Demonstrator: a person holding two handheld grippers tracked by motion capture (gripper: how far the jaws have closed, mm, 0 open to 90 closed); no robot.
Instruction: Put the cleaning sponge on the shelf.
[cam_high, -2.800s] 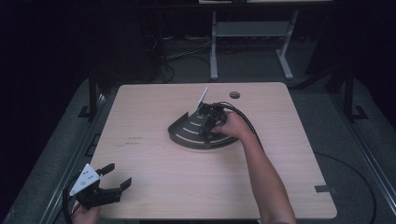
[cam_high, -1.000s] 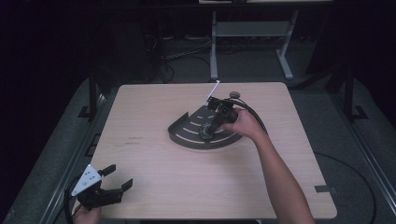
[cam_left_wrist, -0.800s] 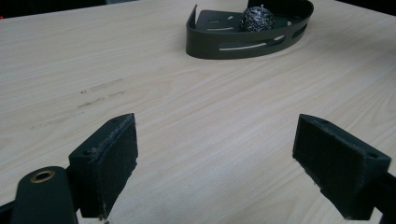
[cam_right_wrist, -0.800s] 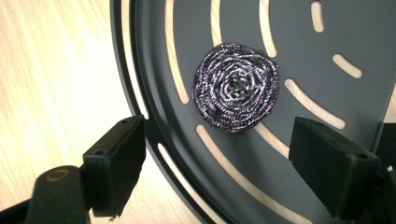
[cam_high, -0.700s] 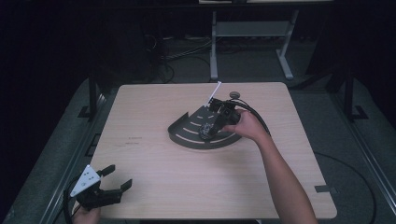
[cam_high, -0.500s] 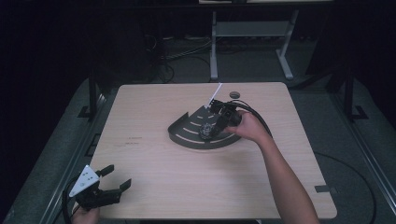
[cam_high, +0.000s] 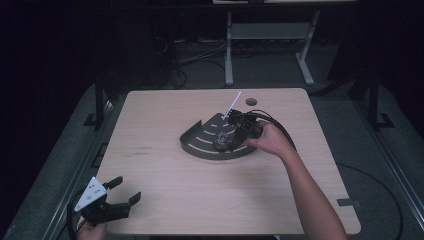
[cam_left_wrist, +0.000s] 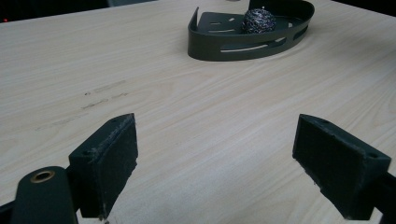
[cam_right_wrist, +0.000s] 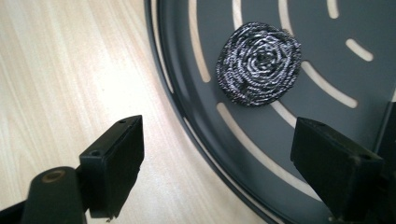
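Left tool (cam_high: 107, 200): it waits at the near left corner of the surface (cam_high: 165, 165), well apart from the work. Its jaws stand wide apart with nothing between them. It sits at the same place as in the earlier pictures.

Tray (cam_high: 200, 142): a dark quarter-round tray with slots, in the middle of the surface. It has not shifted.

Scourer (cam_right_wrist: 258, 64): the steel-wool ball lies on the floor of the tray, near the curved rim. It rests by itself and no pad touches it.

Right tool (cam_high: 231, 141): it hangs over the curved rim of the tray, just short of the scourer. Its jaws have just been opening and now stand wide, with only rim and tray floor between them. Against the picture of a second ago, the hand (cam_high: 267, 142) is a little nearer to the person.

Meaning: I judge that the scourer is now released into the tray, so the placing step looks done. The likely next move is to pull the right tool away.

White stick (cam_high: 231, 106): it leans up at the back of the tray, beside the right tool.
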